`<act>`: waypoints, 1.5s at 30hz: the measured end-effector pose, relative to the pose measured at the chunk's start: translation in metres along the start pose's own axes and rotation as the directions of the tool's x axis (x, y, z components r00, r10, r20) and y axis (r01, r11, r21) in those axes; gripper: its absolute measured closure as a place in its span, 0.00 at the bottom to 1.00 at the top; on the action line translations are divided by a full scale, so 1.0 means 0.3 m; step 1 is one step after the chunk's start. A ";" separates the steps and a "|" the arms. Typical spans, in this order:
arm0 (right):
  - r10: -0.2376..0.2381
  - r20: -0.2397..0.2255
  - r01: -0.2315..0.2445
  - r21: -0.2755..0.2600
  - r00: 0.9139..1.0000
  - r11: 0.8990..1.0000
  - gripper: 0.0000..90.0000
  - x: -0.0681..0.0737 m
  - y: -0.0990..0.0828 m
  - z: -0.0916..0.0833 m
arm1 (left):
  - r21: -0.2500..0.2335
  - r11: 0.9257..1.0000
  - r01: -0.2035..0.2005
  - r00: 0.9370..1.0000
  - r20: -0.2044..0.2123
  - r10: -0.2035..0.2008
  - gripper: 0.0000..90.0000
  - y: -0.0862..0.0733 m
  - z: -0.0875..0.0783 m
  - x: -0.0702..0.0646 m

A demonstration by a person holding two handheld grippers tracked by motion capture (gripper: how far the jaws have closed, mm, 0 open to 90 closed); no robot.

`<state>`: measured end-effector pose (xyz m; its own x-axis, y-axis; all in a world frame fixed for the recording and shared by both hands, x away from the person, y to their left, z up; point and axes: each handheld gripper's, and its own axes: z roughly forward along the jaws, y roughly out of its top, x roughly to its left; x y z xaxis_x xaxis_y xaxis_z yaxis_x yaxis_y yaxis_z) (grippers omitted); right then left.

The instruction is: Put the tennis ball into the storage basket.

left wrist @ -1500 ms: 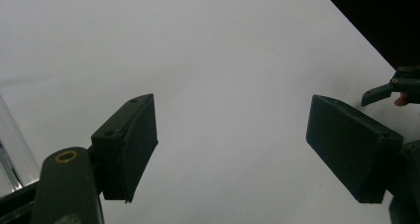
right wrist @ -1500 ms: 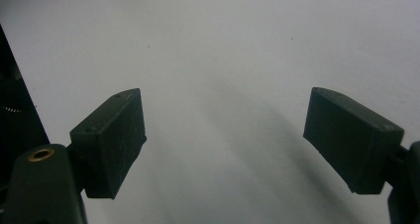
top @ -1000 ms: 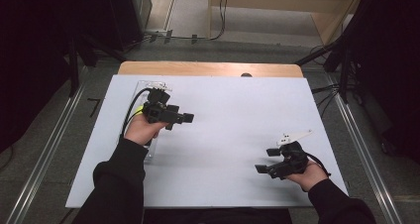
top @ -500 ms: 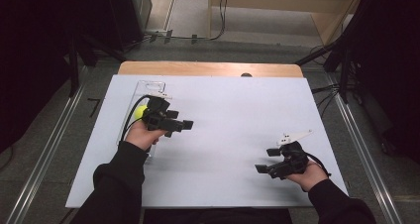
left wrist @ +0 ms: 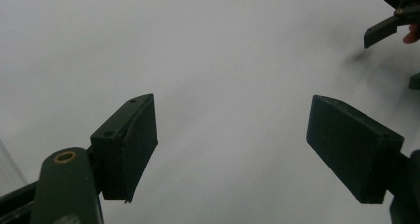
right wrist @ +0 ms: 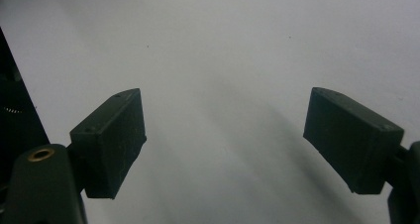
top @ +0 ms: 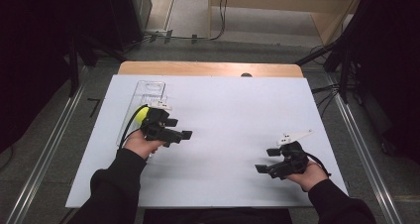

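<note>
My left gripper point(top: 179, 128) hovers over the left part of the white table top point(top: 233, 110), its jaws pointing right. In the left gripper view the left gripper point(left wrist: 230, 105) stands open with bare white surface between the pads. My right gripper point(top: 266, 159) sits near the front right, jaws pointing left. In its own view the right gripper point(right wrist: 223, 97) is open too, with nothing between the jaws. A yellow-green patch point(top: 141, 116) shows just behind the left gripper; I cannot tell what it is.
A clear plastic tray point(top: 148, 90) lies on the table's left side, behind the left hand. The table's wooden far edge point(top: 208, 68) borders the white top. The right gripper's jaw tip point(left wrist: 381, 30) appears at the upper right of the left gripper view.
The left hand has drawn back toward the table's near edge, away from the clear tray. The right hand has stayed where it was.
</note>
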<state>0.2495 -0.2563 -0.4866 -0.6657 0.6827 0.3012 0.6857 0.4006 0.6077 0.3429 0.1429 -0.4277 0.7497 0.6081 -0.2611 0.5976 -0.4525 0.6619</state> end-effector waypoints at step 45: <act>0.018 0.000 -0.018 -0.007 1.000 1.000 0.16 -0.006 -0.001 -0.003 | 0.013 0.998 -0.059 0.997 0.059 0.058 0.22 -0.163 -0.008 -0.056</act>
<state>0.2504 -0.2582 -0.4867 -0.6531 0.6898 0.3125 0.6957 0.3836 0.6073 0.3002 0.1565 -0.4540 0.7985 0.5415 -0.2630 0.5560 -0.4958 0.6672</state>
